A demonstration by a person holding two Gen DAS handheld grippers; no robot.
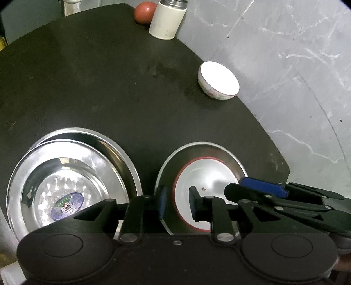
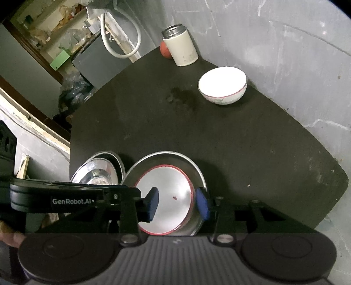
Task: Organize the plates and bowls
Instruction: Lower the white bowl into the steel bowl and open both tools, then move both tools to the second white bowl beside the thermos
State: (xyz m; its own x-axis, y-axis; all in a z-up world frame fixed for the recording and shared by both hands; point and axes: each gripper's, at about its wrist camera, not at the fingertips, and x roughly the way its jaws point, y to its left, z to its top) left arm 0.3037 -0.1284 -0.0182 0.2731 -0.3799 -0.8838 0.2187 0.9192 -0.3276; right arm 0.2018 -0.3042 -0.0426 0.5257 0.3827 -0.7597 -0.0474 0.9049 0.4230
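A red-rimmed white bowl (image 1: 204,179) (image 2: 166,193) sits inside a steel plate (image 1: 219,151) (image 2: 175,157) near the table's front edge. My left gripper (image 1: 178,202) is open a little, astride the bowl's left rim. Its outer finger covers the plate's edge and its inner finger is inside the bowl. My right gripper (image 2: 177,203) (image 1: 263,188) is open astride the bowl's right rim, one pad inside and one between bowl and plate rim. Two stacked steel plates (image 1: 72,175) (image 2: 98,171) lie to the left. Another white bowl (image 1: 218,81) (image 2: 221,85) stands farther back on the right.
On the black table (image 1: 109,87) (image 2: 241,142), a cream flask (image 1: 166,19) (image 2: 181,48) and a red round fruit (image 1: 144,12) (image 2: 164,51) stand at the far corner. Grey marbled floor (image 1: 296,65) lies beyond the right edge. Clutter and a hose (image 2: 122,39) lie beyond the left side.
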